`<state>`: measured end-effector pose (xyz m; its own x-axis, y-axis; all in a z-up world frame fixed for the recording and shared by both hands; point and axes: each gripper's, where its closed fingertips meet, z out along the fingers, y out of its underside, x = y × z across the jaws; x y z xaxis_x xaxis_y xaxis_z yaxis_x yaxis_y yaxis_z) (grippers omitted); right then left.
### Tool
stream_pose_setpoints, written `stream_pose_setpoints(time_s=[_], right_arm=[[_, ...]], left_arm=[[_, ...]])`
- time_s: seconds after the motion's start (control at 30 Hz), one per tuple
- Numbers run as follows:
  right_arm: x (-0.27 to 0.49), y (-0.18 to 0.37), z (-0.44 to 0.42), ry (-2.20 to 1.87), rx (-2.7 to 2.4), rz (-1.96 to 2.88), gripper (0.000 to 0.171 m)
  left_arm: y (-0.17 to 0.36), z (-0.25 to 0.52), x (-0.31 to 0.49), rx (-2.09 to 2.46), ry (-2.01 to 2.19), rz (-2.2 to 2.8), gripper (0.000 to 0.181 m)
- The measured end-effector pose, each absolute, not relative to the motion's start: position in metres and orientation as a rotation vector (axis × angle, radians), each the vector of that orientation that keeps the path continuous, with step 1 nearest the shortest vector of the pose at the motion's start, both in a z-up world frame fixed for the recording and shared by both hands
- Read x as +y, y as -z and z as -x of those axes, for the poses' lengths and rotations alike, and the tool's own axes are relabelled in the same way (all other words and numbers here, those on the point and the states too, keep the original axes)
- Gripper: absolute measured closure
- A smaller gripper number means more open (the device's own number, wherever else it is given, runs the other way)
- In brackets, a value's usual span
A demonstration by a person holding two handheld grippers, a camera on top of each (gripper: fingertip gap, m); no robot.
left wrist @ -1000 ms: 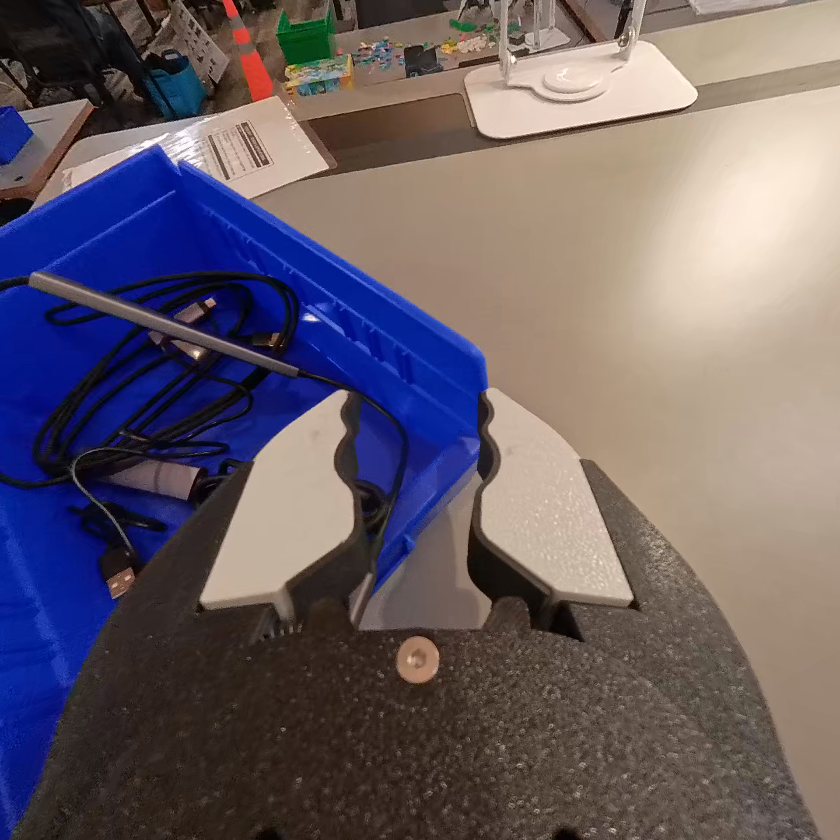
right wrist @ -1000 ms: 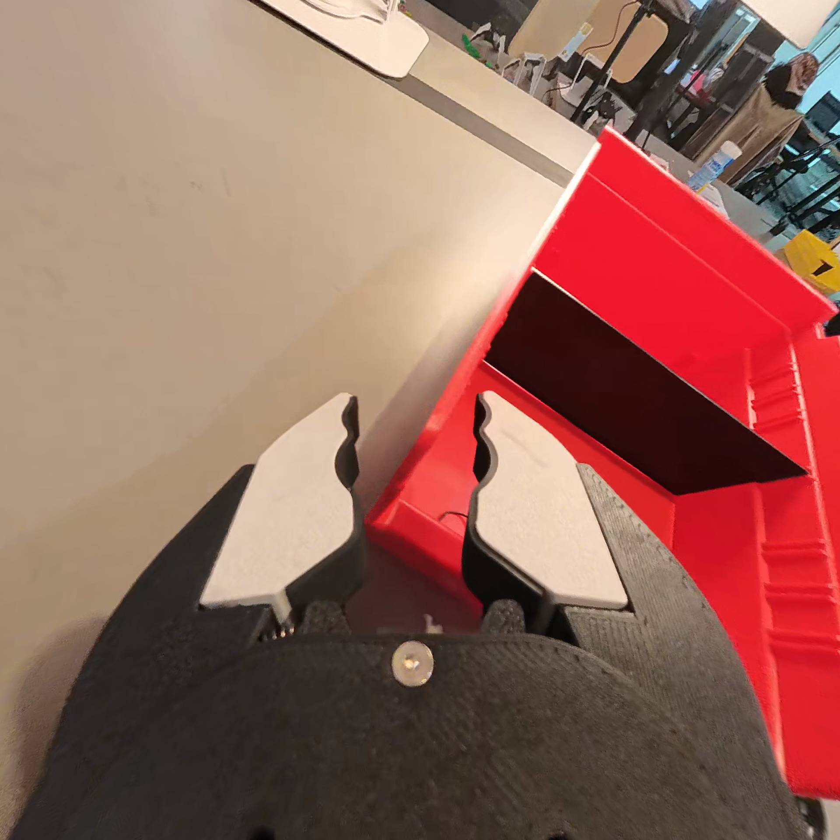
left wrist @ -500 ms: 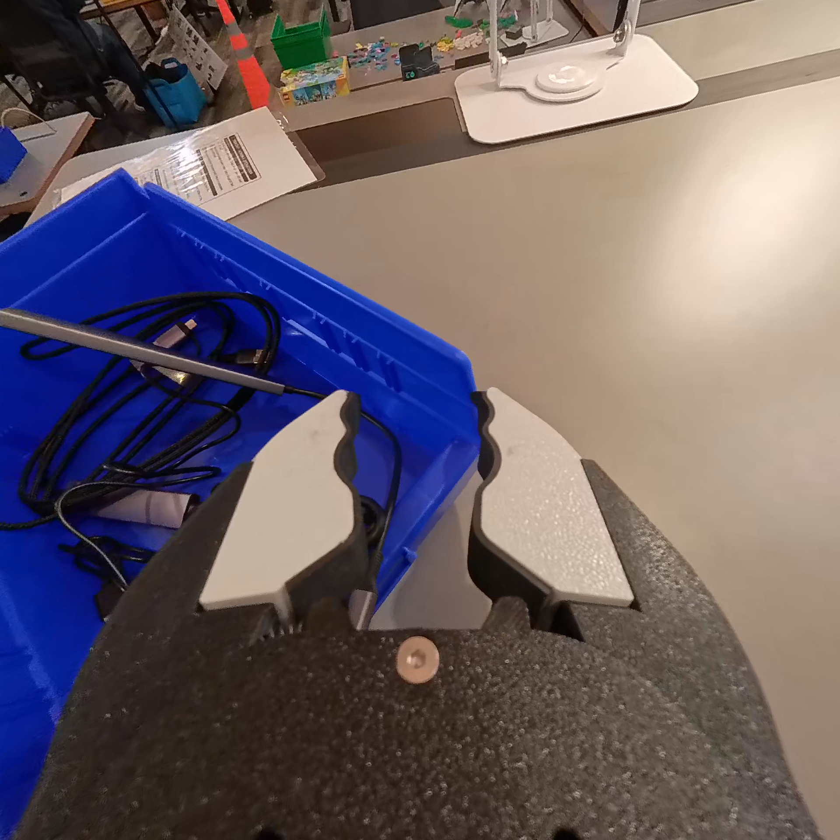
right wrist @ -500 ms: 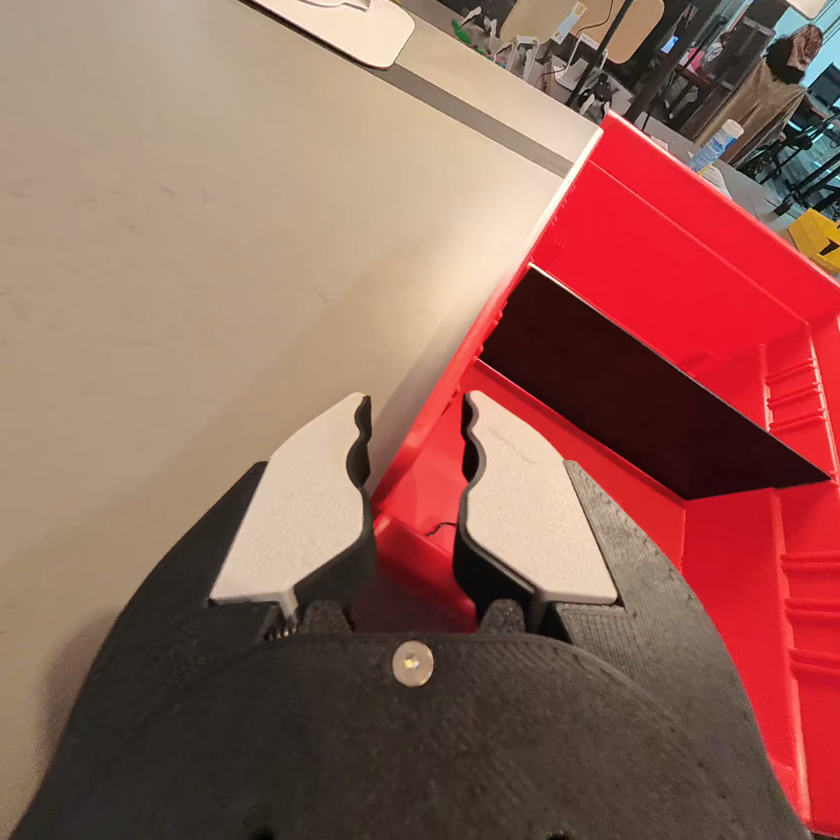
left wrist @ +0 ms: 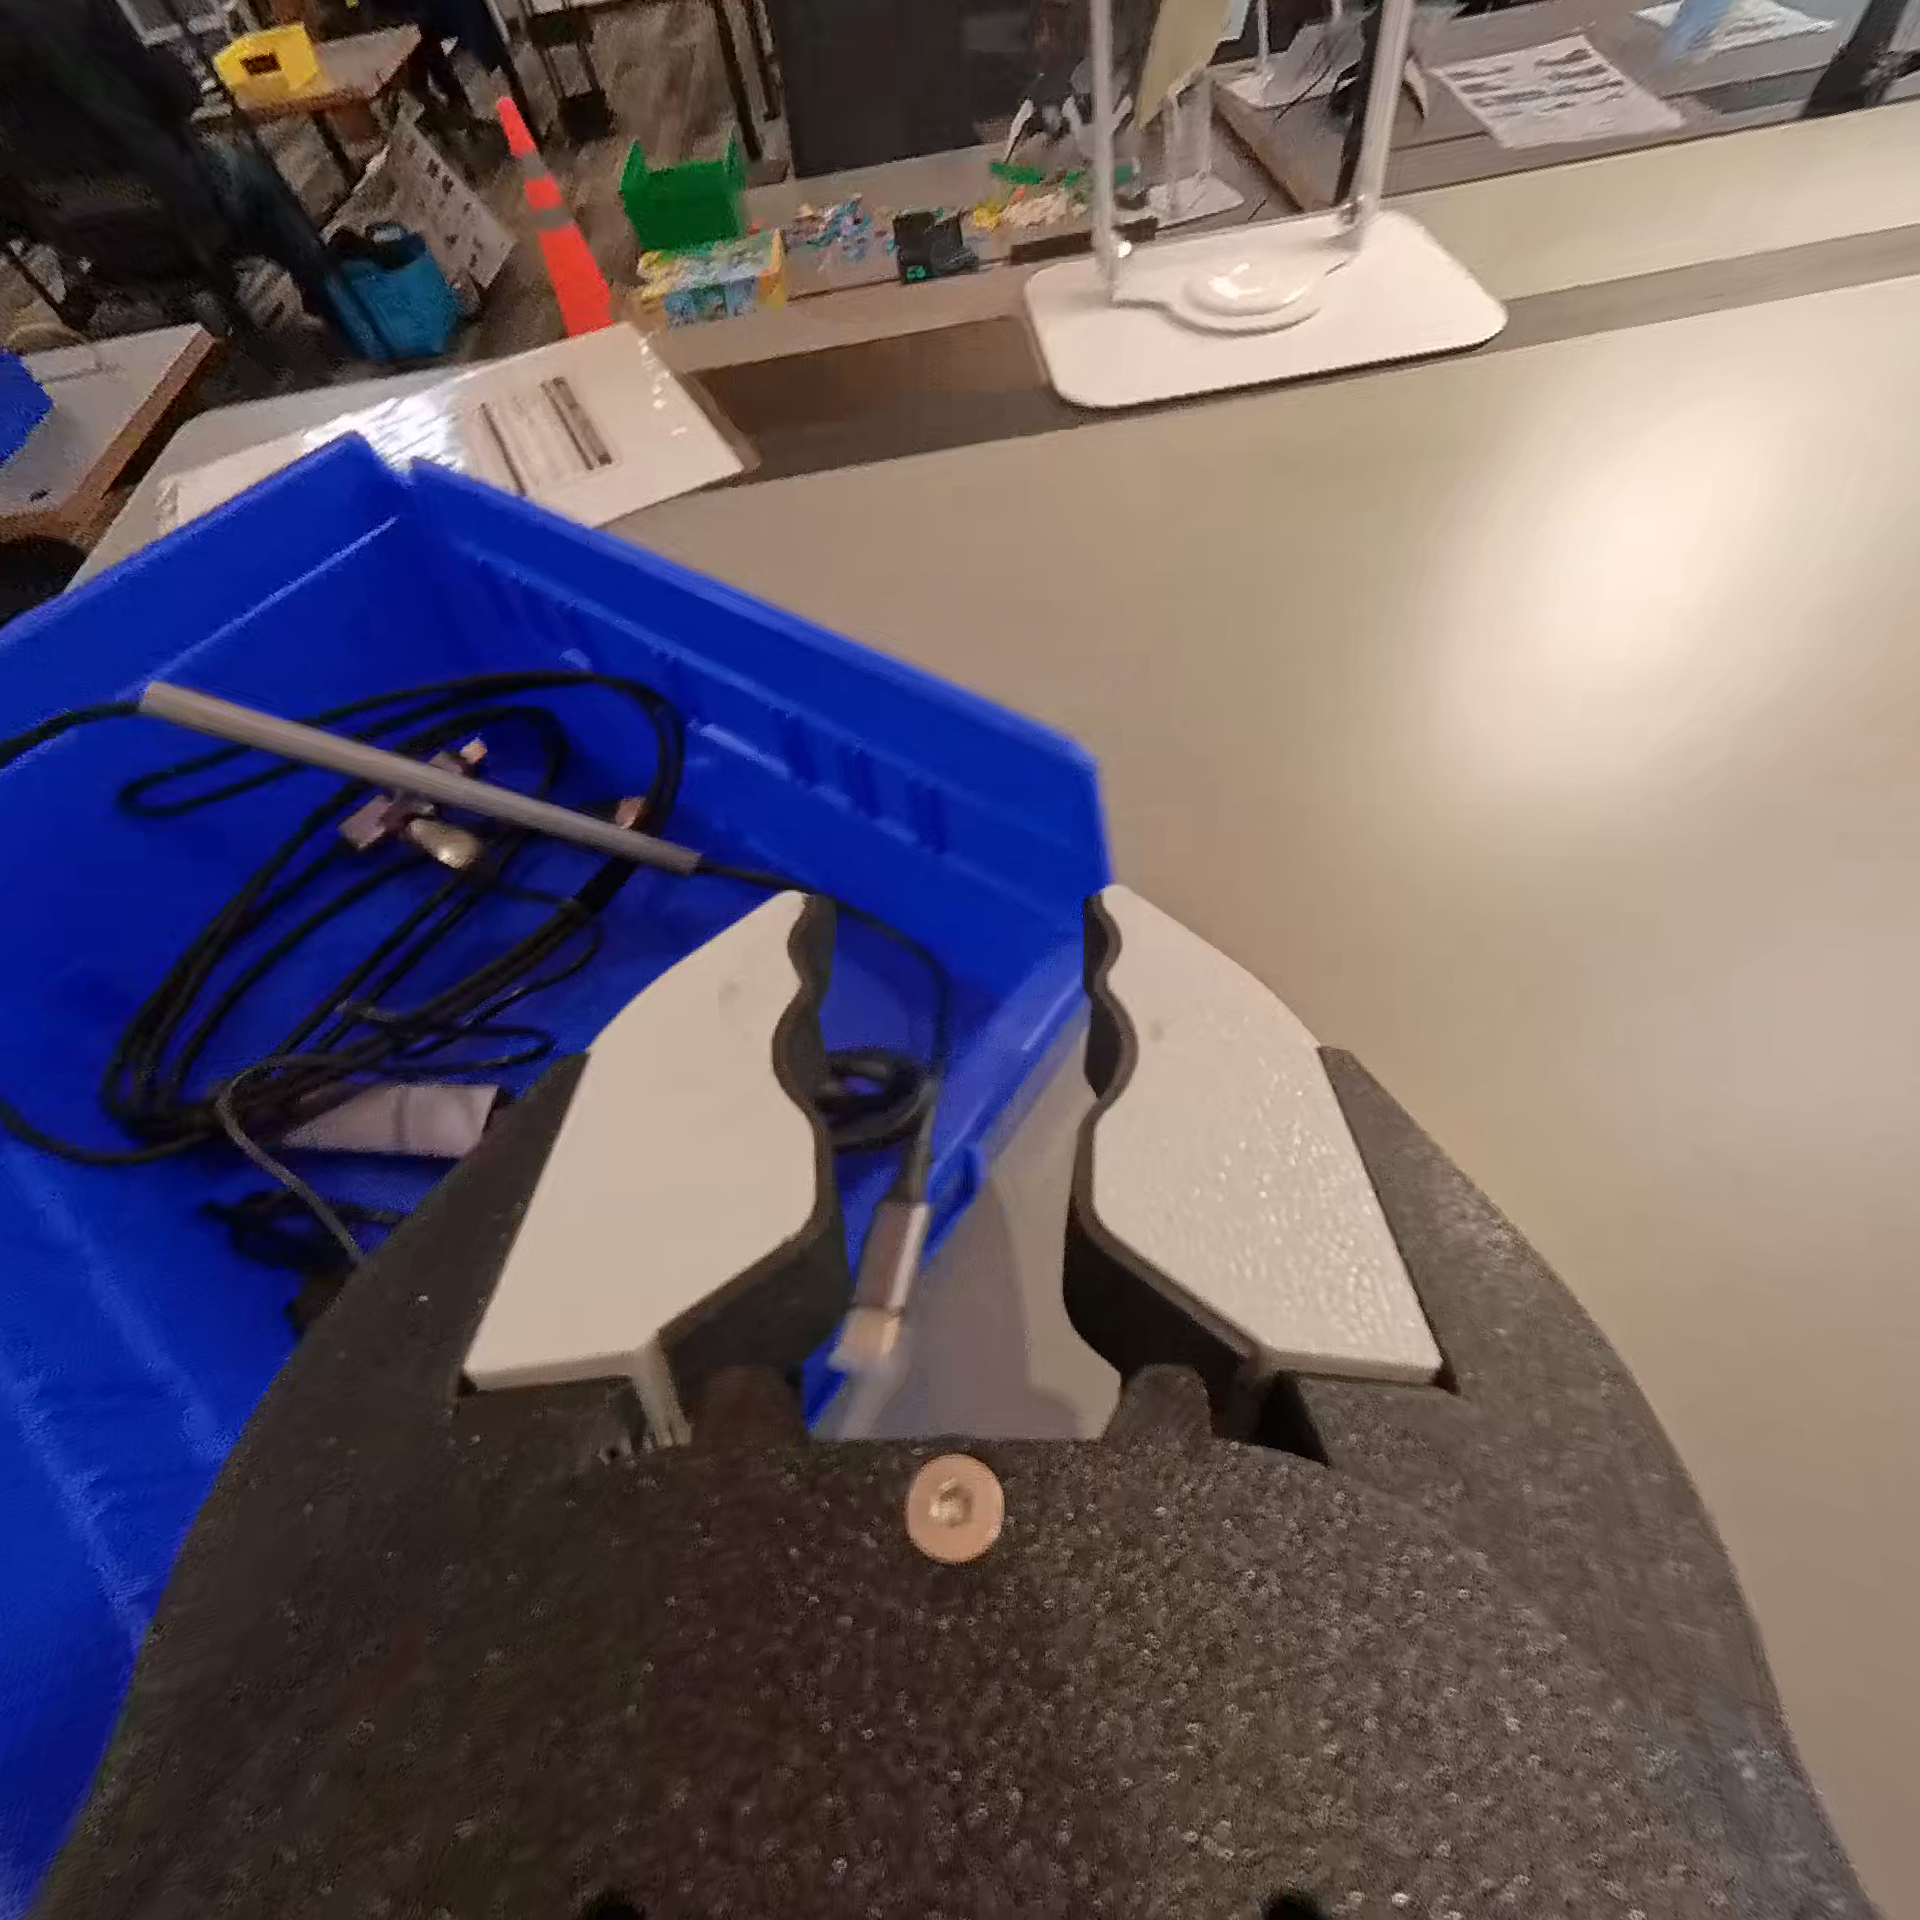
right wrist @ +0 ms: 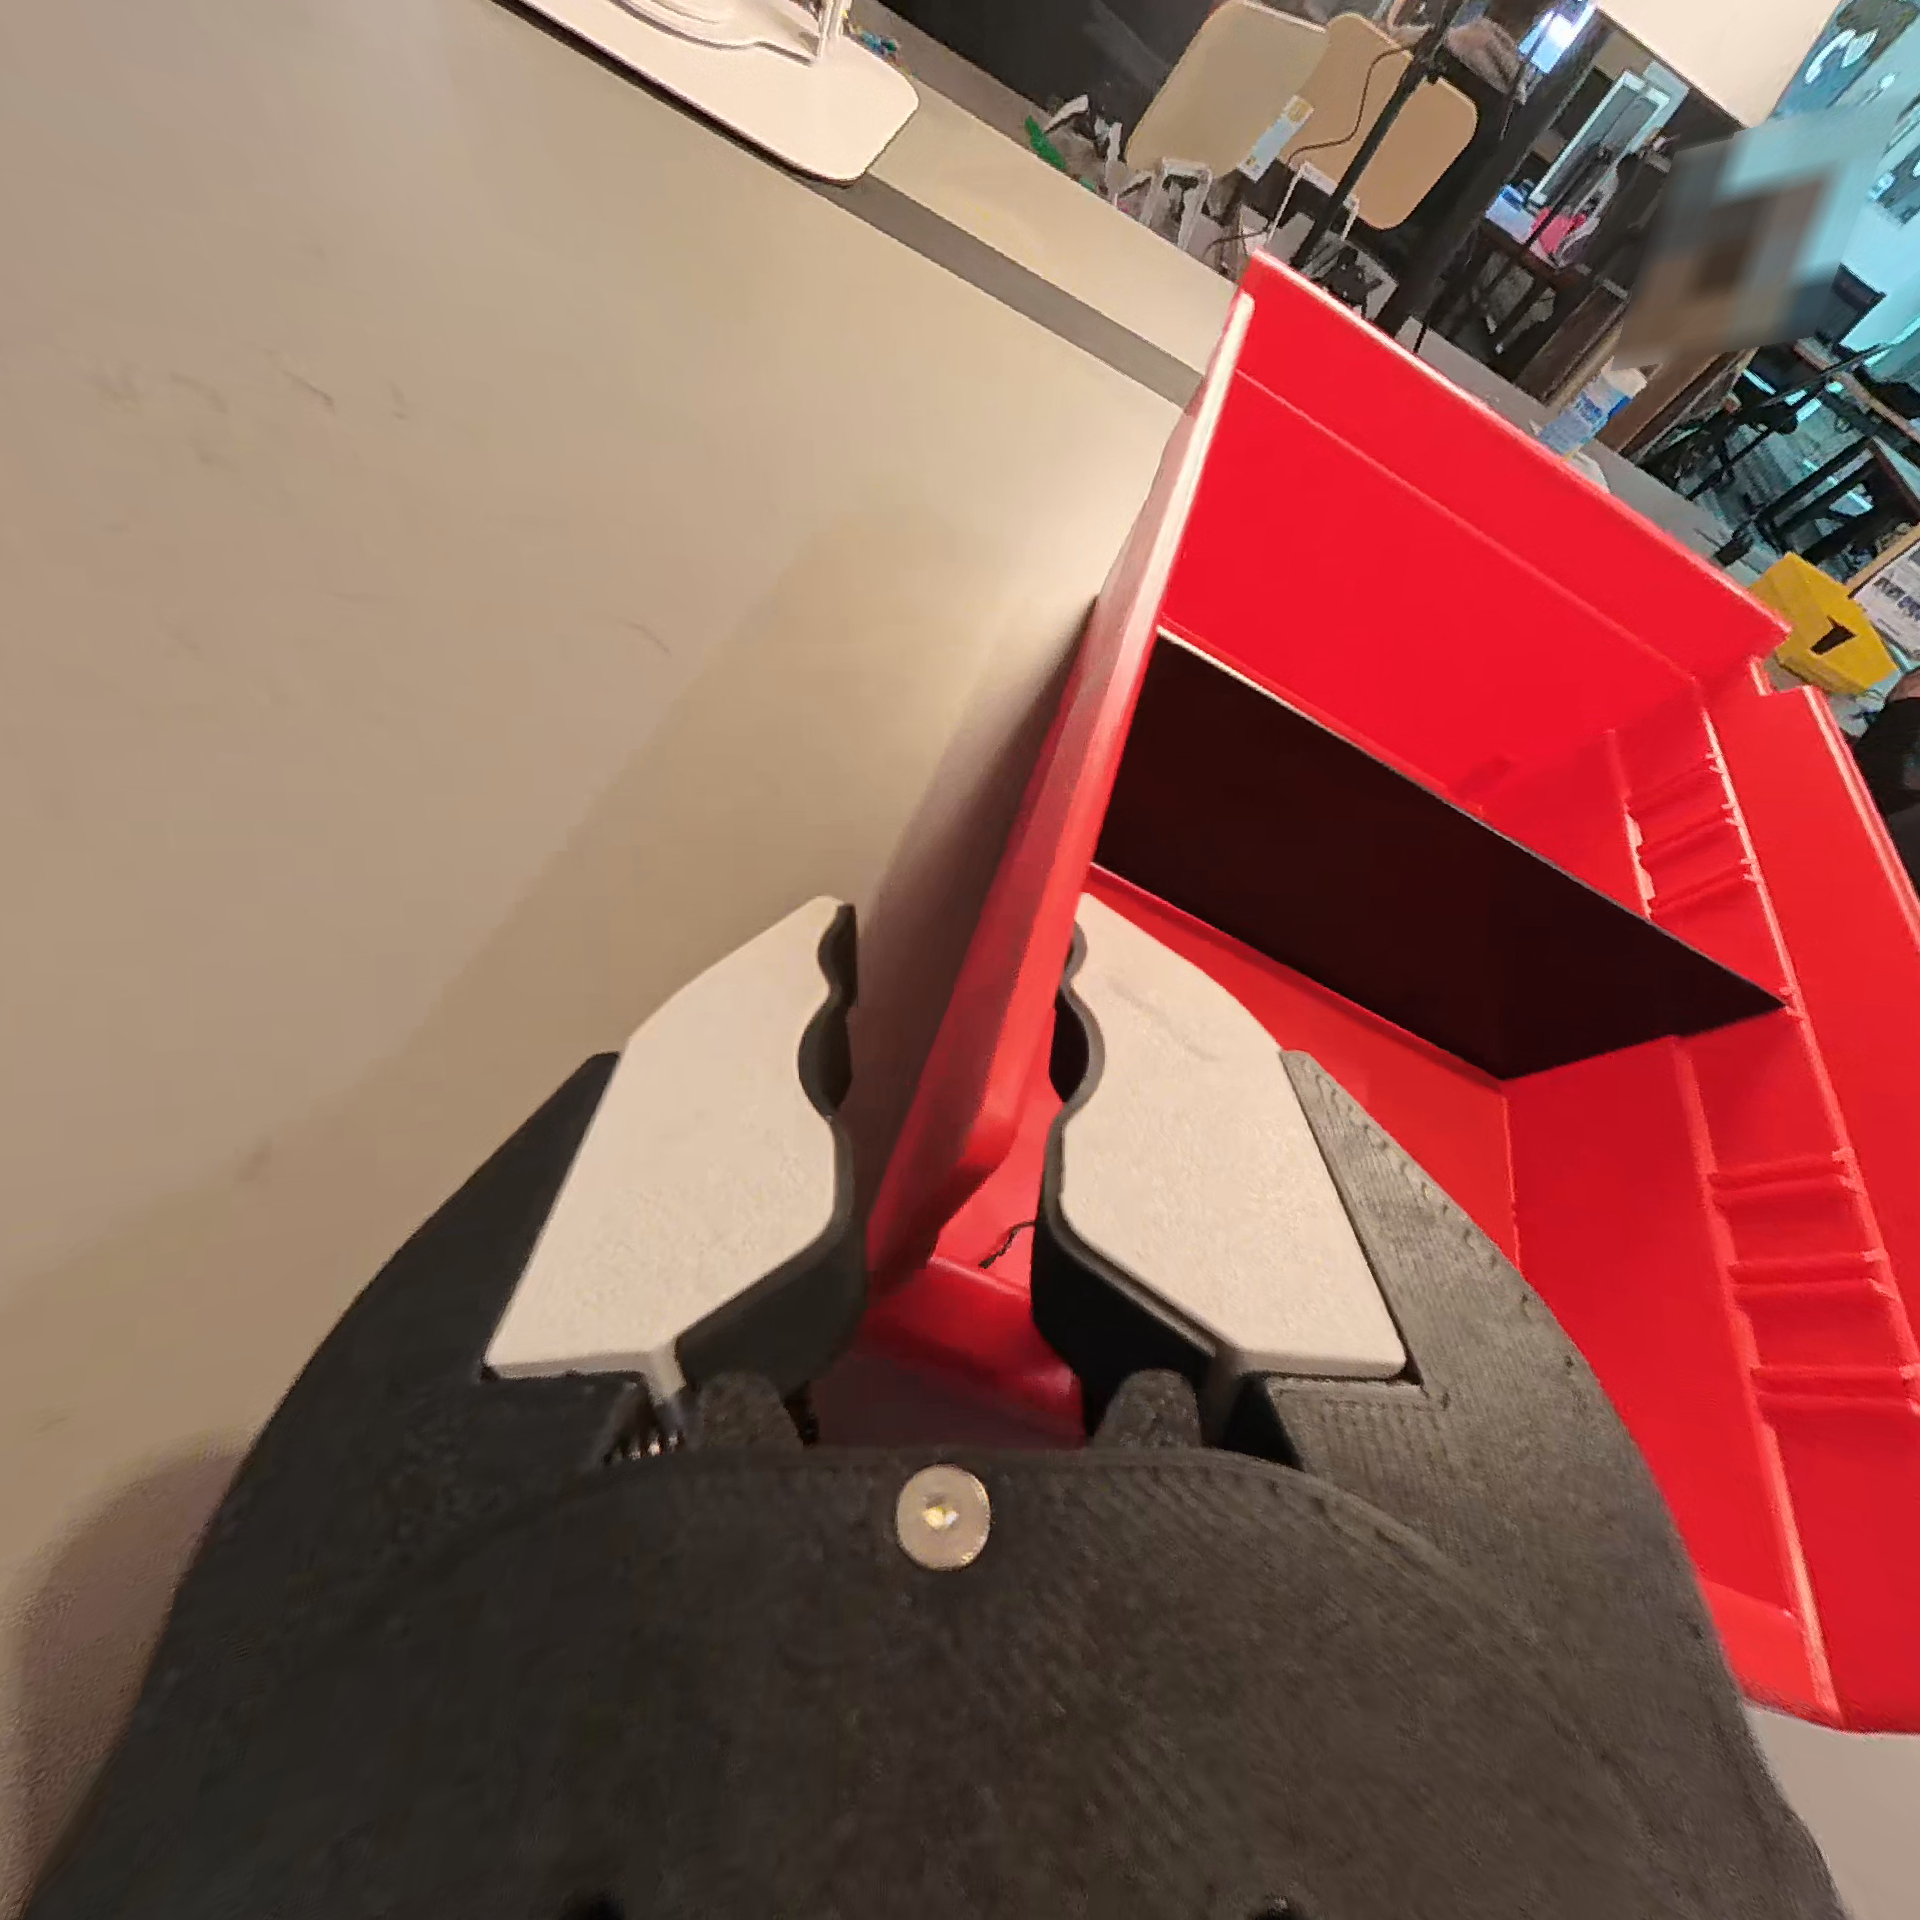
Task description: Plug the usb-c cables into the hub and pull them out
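A blue bin (left wrist: 727,665) holds several coiled black cables (left wrist: 312,987) and a slim grey hub (left wrist: 416,774) lying across them. One cable runs over the bin's near wall, and its silver USB-C plug (left wrist: 883,1278) hangs between my fingers. My left gripper (left wrist: 956,925) is open and straddles the blue bin's right corner, holding nothing. My right gripper (right wrist: 958,935) is open, its jaws fairly close together on either side of the left wall of a red bin (right wrist: 1403,582). I cannot tell whether the pads touch that wall.
The red bin has a black divider (right wrist: 1403,904) across it. A white stand base (left wrist: 1268,332) and a laminated sheet (left wrist: 582,436) lie at the grey table's far edge. The base also shows in the right wrist view (right wrist: 769,94). Cluttered benches stand beyond. The left gripper's tips are roughly 45 cm from the right gripper's.
My right jaws have narrowed around the red bin's wall. In the left wrist view the plug has come farther out over the blue bin's wall, between my fingers.
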<state>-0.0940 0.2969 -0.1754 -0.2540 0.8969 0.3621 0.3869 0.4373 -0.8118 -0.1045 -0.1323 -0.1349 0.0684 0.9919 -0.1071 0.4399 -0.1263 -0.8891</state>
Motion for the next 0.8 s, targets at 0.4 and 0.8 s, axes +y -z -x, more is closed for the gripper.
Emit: stream_pose_setpoints(time_s=[0.4,0.8], right_arm=[[0.302,0.178,0.105,-0.703,-1.692,1.168,0.151],[0.310,0.174,0.104,-0.736,-1.664,1.122,0.159]], left_arm=[[0.168,0.163,-0.131,-1.584,-1.150,1.701,0.121],[0.164,0.124,-0.150,-1.521,-1.346,1.723,0.157]])
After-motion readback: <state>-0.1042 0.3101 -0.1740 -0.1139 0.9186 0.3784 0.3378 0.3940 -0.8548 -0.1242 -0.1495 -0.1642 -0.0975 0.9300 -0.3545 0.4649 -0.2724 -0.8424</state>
